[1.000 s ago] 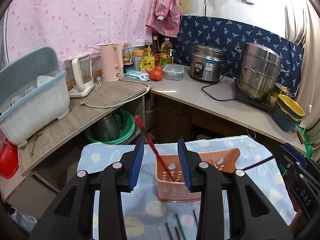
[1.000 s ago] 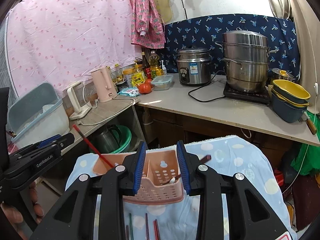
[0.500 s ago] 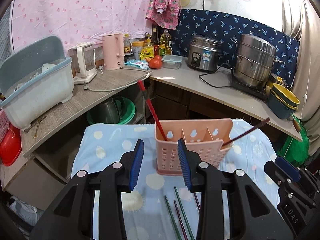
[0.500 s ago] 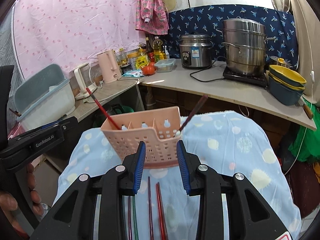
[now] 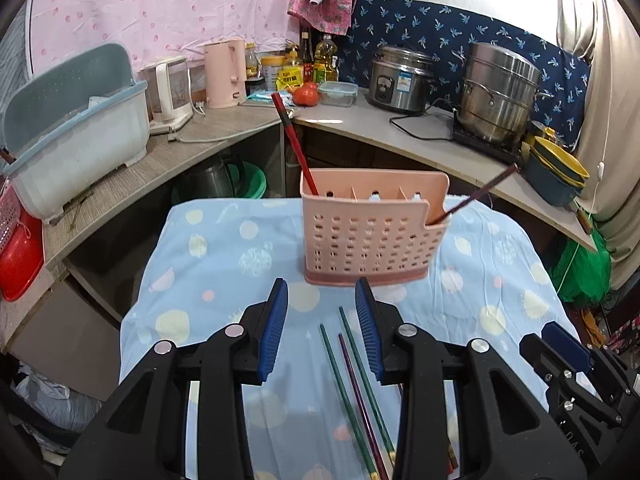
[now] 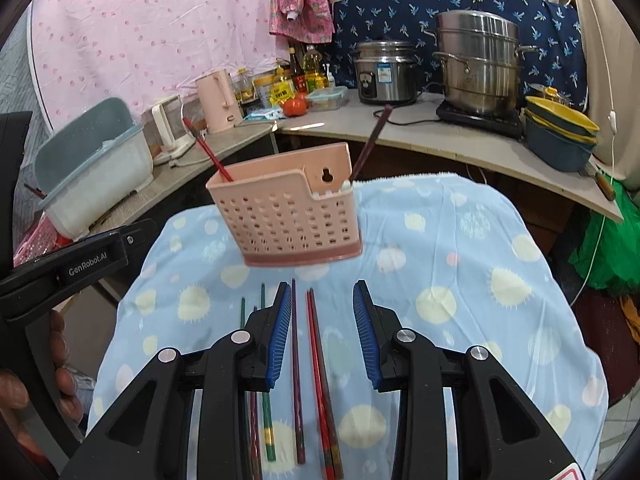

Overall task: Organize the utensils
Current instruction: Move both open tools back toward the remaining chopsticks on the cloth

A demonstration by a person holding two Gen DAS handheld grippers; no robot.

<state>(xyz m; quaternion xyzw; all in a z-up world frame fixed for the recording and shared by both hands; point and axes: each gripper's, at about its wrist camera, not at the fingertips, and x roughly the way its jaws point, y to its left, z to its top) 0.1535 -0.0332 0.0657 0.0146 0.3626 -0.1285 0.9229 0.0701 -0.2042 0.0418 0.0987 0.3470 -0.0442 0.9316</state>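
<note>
A pink perforated utensil holder (image 5: pixel 372 232) (image 6: pixel 288 220) stands upright on the blue spotted cloth (image 5: pixel 224 264). A red chopstick (image 5: pixel 294 144) (image 6: pixel 208 152) leans out of its left end and a dark brown chopstick (image 5: pixel 476 196) (image 6: pixel 370 140) out of its right end. Several green, purple and red chopsticks (image 5: pixel 348 384) (image 6: pixel 316 368) lie on the cloth in front of it. My left gripper (image 5: pixel 320 292) hovers open above the green and purple ones. Over the red pair and a purple one my right gripper (image 6: pixel 320 292) is open too. Neither holds anything.
Behind the table an L-shaped counter (image 5: pixel 400 136) carries a rice cooker (image 5: pixel 400 80), a steel steamer pot (image 6: pixel 476 64), stacked bowls (image 6: pixel 560 136), a pink kettle (image 5: pixel 226 74) and a blue dish bin (image 5: pixel 76 128). A hand (image 6: pixel 64 340) grips the left tool. The cloth drops off at the table edges.
Both grippers have drawn back from the holder and sunk toward the cloth. The holder now stands beyond the fingertips, and the loose chopsticks lie between the jaws in each view.
</note>
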